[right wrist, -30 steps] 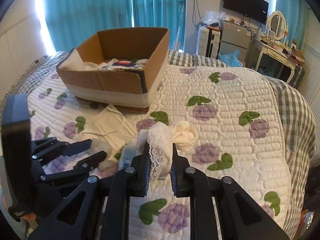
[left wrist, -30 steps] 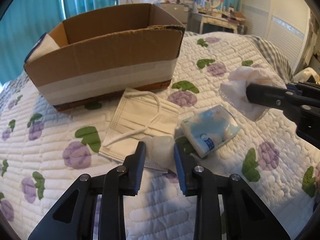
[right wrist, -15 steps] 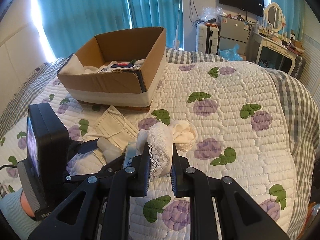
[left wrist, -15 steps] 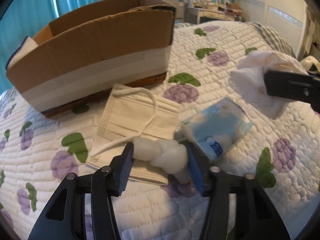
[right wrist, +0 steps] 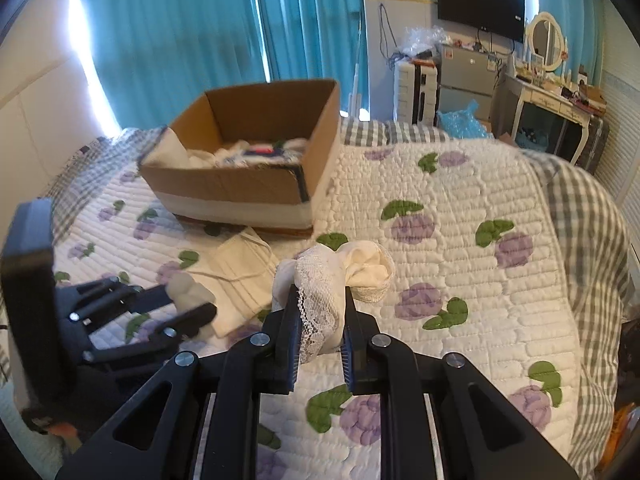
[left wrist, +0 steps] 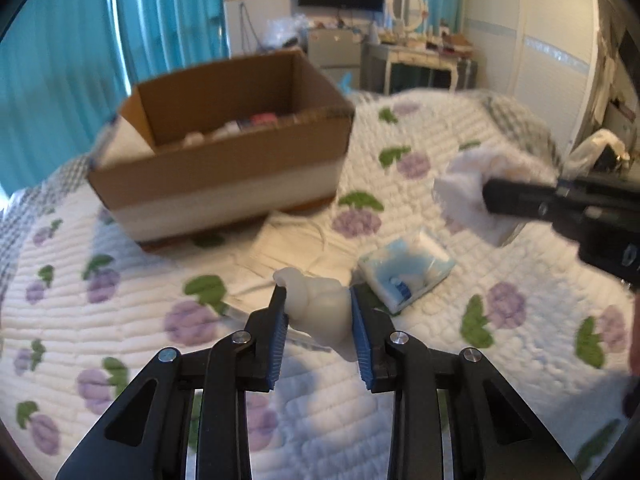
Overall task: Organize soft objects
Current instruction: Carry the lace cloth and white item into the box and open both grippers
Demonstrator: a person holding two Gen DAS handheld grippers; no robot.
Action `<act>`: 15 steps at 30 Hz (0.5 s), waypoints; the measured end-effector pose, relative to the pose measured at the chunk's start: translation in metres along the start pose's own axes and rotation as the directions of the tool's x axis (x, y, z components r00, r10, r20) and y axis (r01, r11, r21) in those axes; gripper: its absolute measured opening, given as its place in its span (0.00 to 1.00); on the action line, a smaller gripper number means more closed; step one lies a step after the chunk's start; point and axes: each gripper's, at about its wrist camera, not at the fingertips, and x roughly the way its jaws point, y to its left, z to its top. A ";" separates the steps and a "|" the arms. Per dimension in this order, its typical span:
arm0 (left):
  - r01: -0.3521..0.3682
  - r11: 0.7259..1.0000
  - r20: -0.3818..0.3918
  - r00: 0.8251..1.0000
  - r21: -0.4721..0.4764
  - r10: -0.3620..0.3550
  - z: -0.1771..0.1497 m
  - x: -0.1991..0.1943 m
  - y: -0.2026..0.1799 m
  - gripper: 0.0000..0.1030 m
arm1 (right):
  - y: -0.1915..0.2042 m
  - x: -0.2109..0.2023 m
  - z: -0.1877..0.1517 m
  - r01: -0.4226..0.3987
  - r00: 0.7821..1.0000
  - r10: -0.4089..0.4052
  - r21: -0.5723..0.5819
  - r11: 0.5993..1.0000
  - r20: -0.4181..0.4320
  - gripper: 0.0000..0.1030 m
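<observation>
Between the blue pads of the left gripper (left wrist: 318, 312) sits a squashy white foam toy (left wrist: 320, 312), clamped and held above the quilt (left wrist: 500, 360). The right gripper (right wrist: 319, 322) is closed on a lace-trimmed white cloth (right wrist: 324, 280) whose loose end droops forward. Both must reach the cardboard box (left wrist: 224, 184), which already holds soft things. I reckon the toy could squirt out of the pads, being rounded and yielding, and the hanging cloth could snag the box rim or brush the face mask (left wrist: 288, 248) and tissue pack (left wrist: 406, 272) lying just in front of the box. Beyond the grape-print quilt are teal curtains (right wrist: 200, 32), a wall television (right wrist: 480, 6) and a cluttered dressing table (right wrist: 560, 92).
</observation>
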 end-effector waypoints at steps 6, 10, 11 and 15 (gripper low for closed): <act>0.029 0.999 0.082 0.996 -0.028 -0.027 0.019 -0.056 0.018 0.29 | 0.020 -0.035 0.006 -0.010 0.999 0.010 -0.004 1.000 0.043 0.15; 0.002 1.000 0.132 0.991 -0.011 0.000 0.031 -0.086 0.023 0.29 | 0.037 -0.056 0.014 -0.007 0.997 0.009 -0.035 0.999 0.074 0.15; -0.003 1.000 0.140 0.990 -0.010 0.004 0.034 -0.091 0.025 0.29 | 0.044 -0.062 0.019 -0.006 0.996 0.010 -0.050 0.999 0.084 0.15; -0.008 1.000 0.169 0.986 -0.011 0.009 0.049 -0.107 0.040 0.29 | 0.064 -0.076 0.042 0.019 0.991 -0.005 -0.103 0.995 0.132 0.15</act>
